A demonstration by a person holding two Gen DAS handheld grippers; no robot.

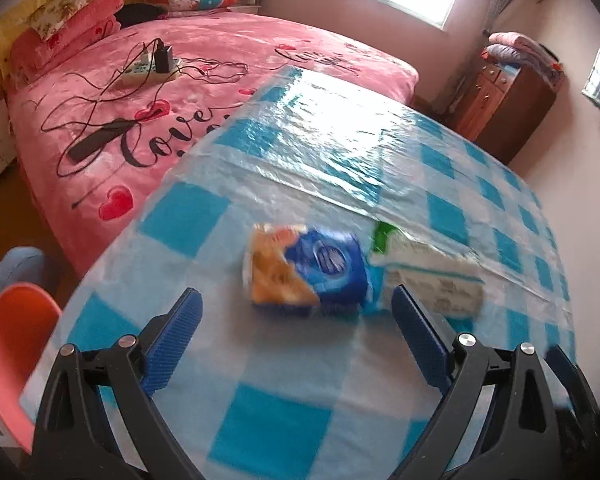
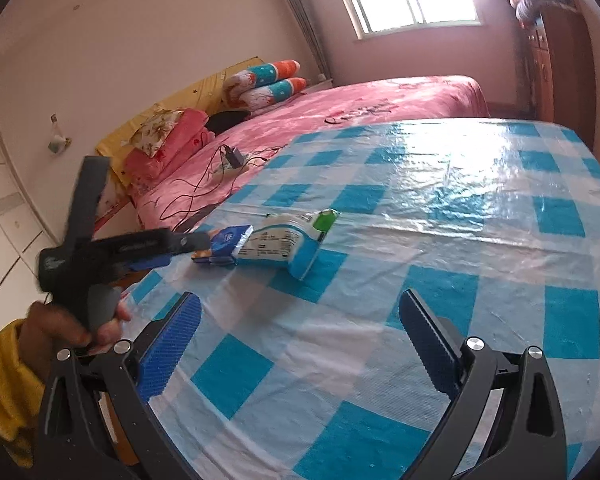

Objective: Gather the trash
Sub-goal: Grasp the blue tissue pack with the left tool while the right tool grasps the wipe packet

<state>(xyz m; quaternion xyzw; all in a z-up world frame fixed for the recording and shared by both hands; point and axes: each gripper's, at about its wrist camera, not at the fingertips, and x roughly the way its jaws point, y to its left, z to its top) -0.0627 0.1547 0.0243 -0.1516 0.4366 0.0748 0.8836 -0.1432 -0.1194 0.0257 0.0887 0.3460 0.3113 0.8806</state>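
A blue and orange snack wrapper (image 1: 304, 270) lies on the blue-and-white checked tablecloth (image 1: 268, 420), touching a white carton with a green cap (image 1: 424, 268) on its right. My left gripper (image 1: 296, 300) is open, its jaws spread just short of the wrapper, empty. In the right wrist view the wrapper (image 2: 222, 246) and the carton (image 2: 288, 240) lie side by side, with the left gripper (image 2: 188, 246) reaching them from the left. My right gripper (image 2: 300, 304) is open and empty, well short of the carton.
A pink bed (image 1: 180, 92) with a power strip and cables (image 1: 148, 68) runs along the table's far side. An orange chair (image 1: 12, 352) stands at the table's left edge. A wooden cabinet (image 1: 508, 104) stands by the far wall.
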